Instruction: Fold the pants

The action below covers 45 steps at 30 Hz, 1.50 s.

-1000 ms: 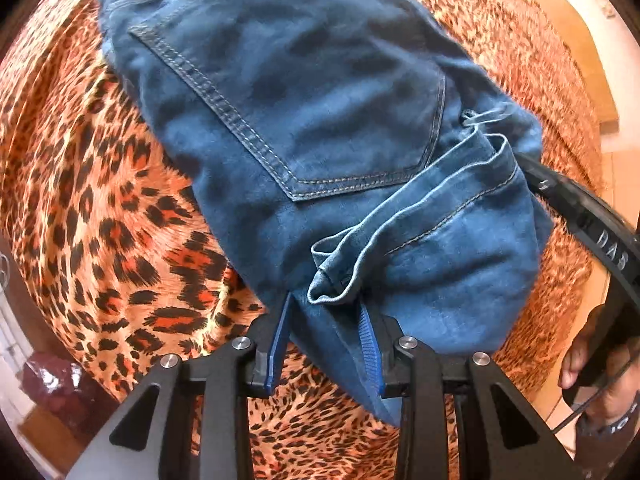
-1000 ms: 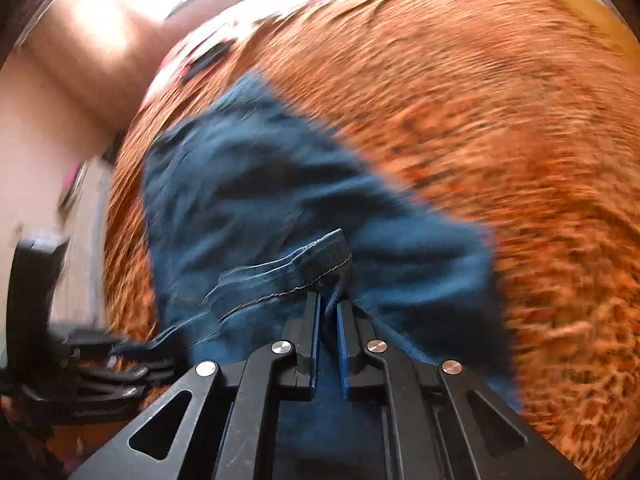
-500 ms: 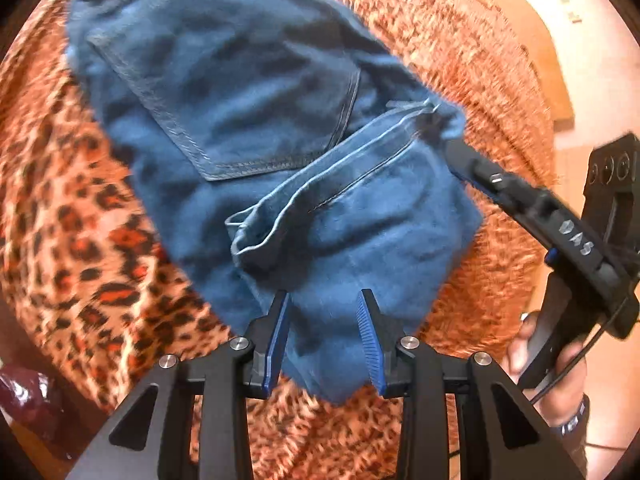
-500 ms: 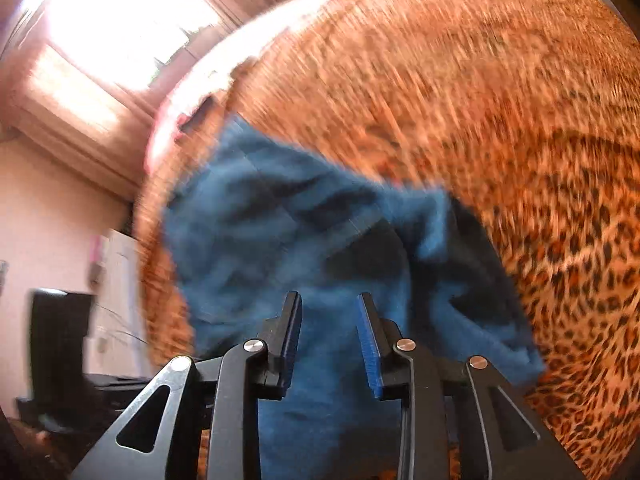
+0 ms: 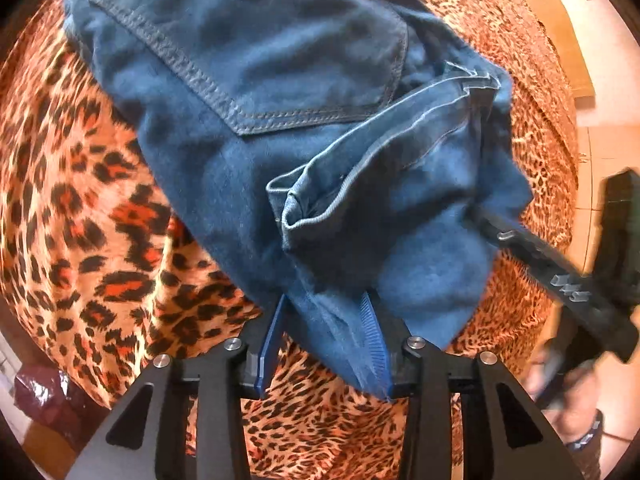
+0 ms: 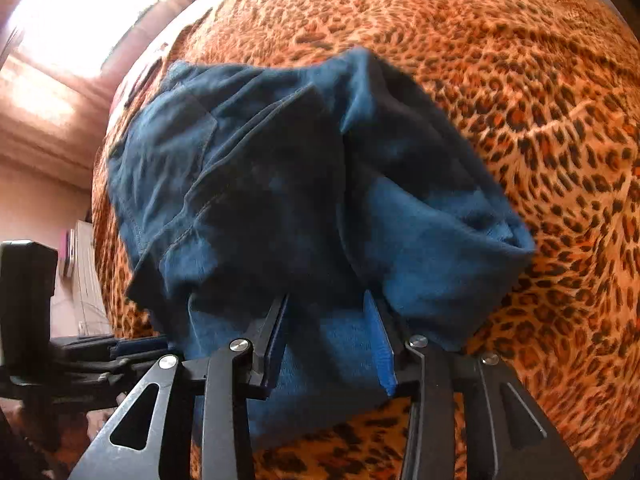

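Note:
Blue jeans [image 5: 280,80], folded into a bundle with a back pocket up, lie on a leopard-print bedspread [image 5: 80,200]. My left gripper [image 5: 324,336] points down at the bundle's near corner. Its jaws are opening, and a loose denim fold lies between the blue pads [image 5: 272,332] without being pinched. My right gripper [image 6: 328,344] hangs over the other side of the jeans [image 6: 280,200]. Its jaws are opening too, with denim lying slack between its pads [image 6: 380,348]. Each gripper shows in the other's view: the right gripper [image 5: 560,276] at the right, the left gripper [image 6: 80,356] at the left.
A wooden bed edge [image 5: 560,40] and pale floor tiles [image 5: 600,168] run along the right. A person's hand [image 5: 560,412] holds the right gripper. A dark red bag [image 5: 44,396] sits low on the left. A bright window [image 6: 80,8] and white furniture [image 6: 86,280] stand beyond the bed.
The right jaws, shut on a denim hem a second ago, have spread and let it go. The left jaws widened slightly. Both grippers shifted over the bundle.

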Available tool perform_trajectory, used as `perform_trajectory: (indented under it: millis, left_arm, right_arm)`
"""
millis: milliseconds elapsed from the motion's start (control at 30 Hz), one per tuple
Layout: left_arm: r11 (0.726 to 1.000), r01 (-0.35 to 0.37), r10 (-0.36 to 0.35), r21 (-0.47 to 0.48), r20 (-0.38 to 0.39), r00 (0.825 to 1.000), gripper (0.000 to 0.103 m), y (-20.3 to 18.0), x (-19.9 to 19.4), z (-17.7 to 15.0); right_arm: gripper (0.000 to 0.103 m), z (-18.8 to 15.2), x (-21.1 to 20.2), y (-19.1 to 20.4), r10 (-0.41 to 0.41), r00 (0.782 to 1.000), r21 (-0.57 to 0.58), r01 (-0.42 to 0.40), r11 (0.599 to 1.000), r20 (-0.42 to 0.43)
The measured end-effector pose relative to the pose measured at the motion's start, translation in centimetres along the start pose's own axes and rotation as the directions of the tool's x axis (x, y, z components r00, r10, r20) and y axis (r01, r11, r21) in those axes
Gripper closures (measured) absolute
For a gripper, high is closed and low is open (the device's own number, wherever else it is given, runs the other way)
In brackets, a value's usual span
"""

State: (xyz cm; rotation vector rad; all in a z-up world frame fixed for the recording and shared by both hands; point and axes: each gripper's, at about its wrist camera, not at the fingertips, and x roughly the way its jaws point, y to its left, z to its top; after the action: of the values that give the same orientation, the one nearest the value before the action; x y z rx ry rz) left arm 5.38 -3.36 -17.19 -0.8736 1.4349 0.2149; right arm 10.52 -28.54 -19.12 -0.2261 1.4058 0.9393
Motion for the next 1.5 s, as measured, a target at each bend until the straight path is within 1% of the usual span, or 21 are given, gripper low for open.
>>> perform_trajectory:
  millis: [67,133,200,300,333,400,500,600,700,800,933,1067,1133,1200,1233,1300,1333,1367,1400,1467,1500]
  left_arm:
    - [0.999,0.011,-0.011,0.031,-0.013,1.0,0.065,-0.4,-0.7,0.2]
    - [0.998,0.057,-0.057,0.03,0.022,0.998,0.065,0.0,-2.6,0.3]
    - [0.995,0.094,-0.095,0.014,0.066,0.993,0.065,1.4,-5.0,0.9]
    - [0.986,0.146,-0.134,-0.084,0.13,0.982,0.062,5.3,-8.1,3.2]
    - [0.976,0.171,-0.151,-0.133,0.147,0.977,0.061,7.0,-8.9,4.3]
    - [0.942,0.22,-0.176,-0.254,0.184,0.967,0.058,10.7,-10.3,6.2]
    - [0.86,0.318,-0.234,-0.4,0.245,0.941,0.046,15.6,-11.6,8.5]
    - [0.778,0.385,-0.279,-0.496,0.277,0.92,0.043,19.0,-11.9,10.1]
    - [0.714,0.433,-0.309,-0.551,0.307,0.9,0.043,21.1,-12.0,11.3]
    - [0.68,0.453,-0.316,-0.577,0.327,0.891,0.037,22.8,-12.1,11.9]
    - [0.649,0.468,-0.335,-0.6,0.326,0.884,0.034,25.1,-11.2,12.8]
    - [0.603,0.507,-0.386,-0.616,0.331,0.861,0.033,25.2,-9.5,13.3]
    - [0.603,0.503,-0.385,-0.619,0.326,0.863,0.031,25.1,-8.6,13.4]
    - [0.625,0.485,-0.374,-0.612,0.311,0.874,0.031,24.6,-7.9,13.7]
    - [0.641,0.474,-0.365,-0.604,0.304,0.88,0.031,24.1,-7.5,14.0]
    - [0.697,0.436,-0.321,-0.569,0.297,0.899,0.035,22.9,-7.1,14.9]
    - [0.733,0.409,-0.285,-0.543,0.302,0.91,0.041,22.2,-7.4,14.9]
    - [0.758,0.389,-0.264,-0.524,0.299,0.917,0.074,21.8,-7.4,15.0]
    - [0.78,0.368,-0.251,-0.507,0.285,0.925,0.084,21.3,-7.6,14.8]
    - [0.788,0.365,-0.238,-0.496,0.302,0.923,0.086,21.1,-7.8,14.5]
    - [0.795,0.36,-0.229,-0.488,0.309,0.923,0.087,20.9,-8.2,14.3]
  right_arm:
    - [0.061,0.9,-0.8,1.1,0.008,1.0,0.006,-0.008,1.0,-0.011]
    - [0.061,2.1,-2.4,2.6,0.059,0.998,-0.016,-0.058,0.998,0.036]
    - [0.061,3.7,-3.6,4.0,0.073,0.995,-0.045,-0.07,0.997,0.068]
    - [0.058,7.4,-4.5,6.5,0.124,0.988,-0.064,-0.118,0.991,0.097]
    - [0.053,8.5,-4.7,7.3,0.138,0.985,-0.062,-0.132,0.989,0.102]
    - [0.044,11.4,-4.4,9.4,0.178,0.98,-0.074,-0.172,0.982,0.091]
    - [0.041,15.0,-3.0,13.1,0.187,0.98,-0.143,-0.176,0.974,0.067]
    - [0.038,18.1,0.2,16.1,0.172,0.985,-0.155,-0.166,0.974,0.021]
    - [0.038,21.0,4.0,18.1,0.149,0.989,-0.142,-0.15,0.978,-0.02]
    - [0.038,23.5,7.1,19.6,0.093,0.995,-0.16,-0.097,0.982,-0.034]
    - [0.038,25.4,10.3,21.0,0.017,0.996,-0.201,-0.035,0.979,-0.089]
    - [0.038,26.5,13.1,21.8,-0.036,0.992,-0.236,0.006,0.972,-0.124]
    - [0.038,26.7,13.7,22.0,-0.037,0.99,-0.24,0.004,0.971,-0.133]
    - [0.038,26.7,14.5,22.2,-0.061,0.988,-0.257,0.022,0.966,-0.145]
    - [0.038,26.6,15.1,22.2,-0.082,0.984,-0.267,0.037,0.963,-0.158]
    - [0.041,26.4,15.9,22.3,-0.104,0.98,-0.29,0.051,0.956,-0.17]
    - [0.055,26.2,15.8,22.4,-0.102,0.983,-0.309,0.05,0.95,-0.155]
    - [0.071,26.1,15.7,22.5,-0.096,0.985,-0.319,0.045,0.947,-0.147]
    - [0.073,25.9,15.4,22.6,-0.108,0.985,-0.331,0.057,0.942,-0.137]
    - [0.082,25.4,14.3,22.7,-0.093,0.989,-0.348,0.047,0.936,-0.118]
    - [0.083,25.3,13.7,22.8,-0.087,0.991,-0.353,0.045,0.934,-0.106]
